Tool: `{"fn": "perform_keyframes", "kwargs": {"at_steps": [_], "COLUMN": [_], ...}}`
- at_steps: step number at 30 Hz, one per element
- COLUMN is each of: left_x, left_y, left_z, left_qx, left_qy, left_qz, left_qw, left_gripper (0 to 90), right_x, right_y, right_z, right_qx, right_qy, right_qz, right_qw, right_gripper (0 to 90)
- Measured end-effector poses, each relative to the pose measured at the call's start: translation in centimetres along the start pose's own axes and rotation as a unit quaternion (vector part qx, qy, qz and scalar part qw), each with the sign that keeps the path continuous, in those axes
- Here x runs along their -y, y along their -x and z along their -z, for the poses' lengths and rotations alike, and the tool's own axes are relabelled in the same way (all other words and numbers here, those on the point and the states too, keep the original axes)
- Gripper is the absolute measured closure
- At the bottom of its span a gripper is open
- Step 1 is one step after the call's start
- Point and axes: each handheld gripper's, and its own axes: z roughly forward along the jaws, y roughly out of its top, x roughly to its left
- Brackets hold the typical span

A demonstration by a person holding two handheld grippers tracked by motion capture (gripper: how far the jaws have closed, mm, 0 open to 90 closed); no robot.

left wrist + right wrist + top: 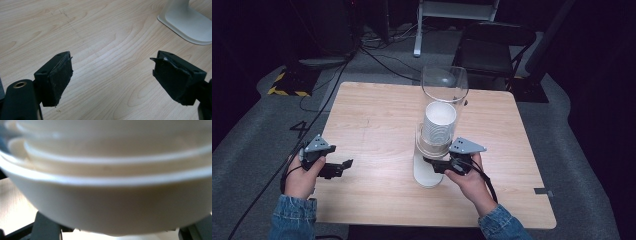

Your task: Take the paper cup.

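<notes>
a stack of white cups (438, 129) stands in a clear tube dispenser (443, 100) at mid-table. the right gripper (441, 164) appears to clasp the lowest cup (105, 207), seemingly not yet pulled free. the left gripper (112, 80) waits wide apart, empty, over the table (372, 130).

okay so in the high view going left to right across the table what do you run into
Left claw held open over bare wood → white base of the cup dispenser, with its stack of paper cups inside the clear tube → right claw at the bottom of the stack → right edge of the table.
</notes>
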Motion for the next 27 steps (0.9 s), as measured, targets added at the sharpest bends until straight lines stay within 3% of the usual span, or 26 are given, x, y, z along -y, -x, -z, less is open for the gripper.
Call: {"fn": "perform_keyframes", "kwargs": {"at_steps": [4, 27], "left_x": [0.01, 0.07], "left_y": [-0.01, -0.04], "left_z": [-0.01, -0.05], "left_qx": [0.001, 0.001], "left_qy": [0.001, 0.002], "left_qz": [0.001, 0.001], "left_qw": [1.0, 1.0], "left_gripper": [15.7, 15.7], "right_x": [0.35, 0.94], "right_y": [0.05, 0.04], "right_z": [-0.12, 0.03], "right_qx": [0.0, -0.001], "right_qy": [-0.011, -0.012], "right_qz": [0.0, 0.002], "right_qw": [0.9999, 0.9999], "right_gripper": [33.8, 35.1]}}
